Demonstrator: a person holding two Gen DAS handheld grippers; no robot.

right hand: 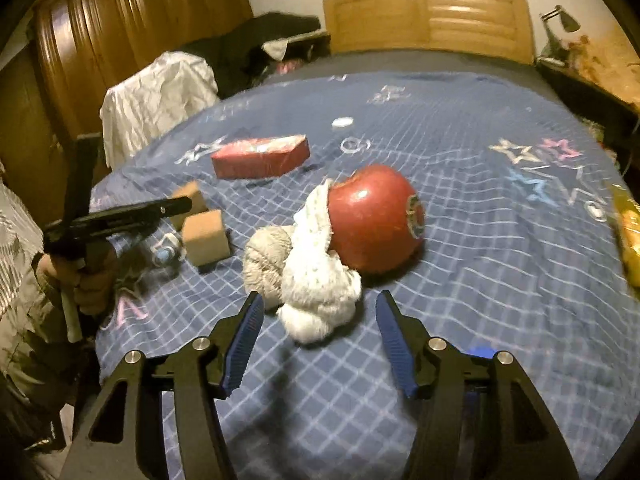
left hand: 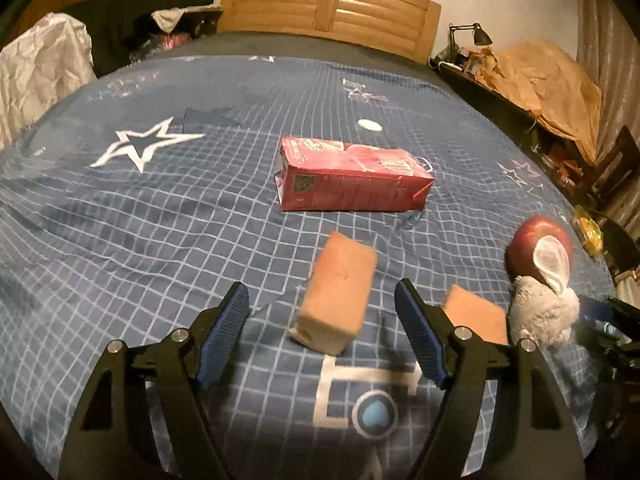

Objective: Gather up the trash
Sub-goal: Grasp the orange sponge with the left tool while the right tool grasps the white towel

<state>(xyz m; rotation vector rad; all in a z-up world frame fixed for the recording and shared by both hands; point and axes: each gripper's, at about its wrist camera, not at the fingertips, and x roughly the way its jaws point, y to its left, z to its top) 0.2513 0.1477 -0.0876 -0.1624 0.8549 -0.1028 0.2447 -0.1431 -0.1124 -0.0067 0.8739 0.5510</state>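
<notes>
A red drink carton (left hand: 352, 178) lies on its side on the blue checked bedspread (left hand: 160, 220); it also shows in the right wrist view (right hand: 260, 156). Two tan sponge blocks lie nearer: one (left hand: 338, 306) just ahead of and between the fingers of my open left gripper (left hand: 322, 312), the other (left hand: 476, 316) behind its right finger. A red apple (right hand: 374, 216) rests against a grey-white rolled sock bundle (right hand: 316, 280). My right gripper (right hand: 320, 314) is open, with the bundle's near end between its fingertips. A white cap (left hand: 370, 125) lies beyond the carton.
A wooden headboard (left hand: 328, 8) stands at the far end. Clothes and a white sheet (left hand: 40, 64) are piled at the left. A cluttered side table with a lamp (left hand: 472, 36) and brown paper stands at the right. A yellow packet (right hand: 628, 236) lies at the bed's right edge.
</notes>
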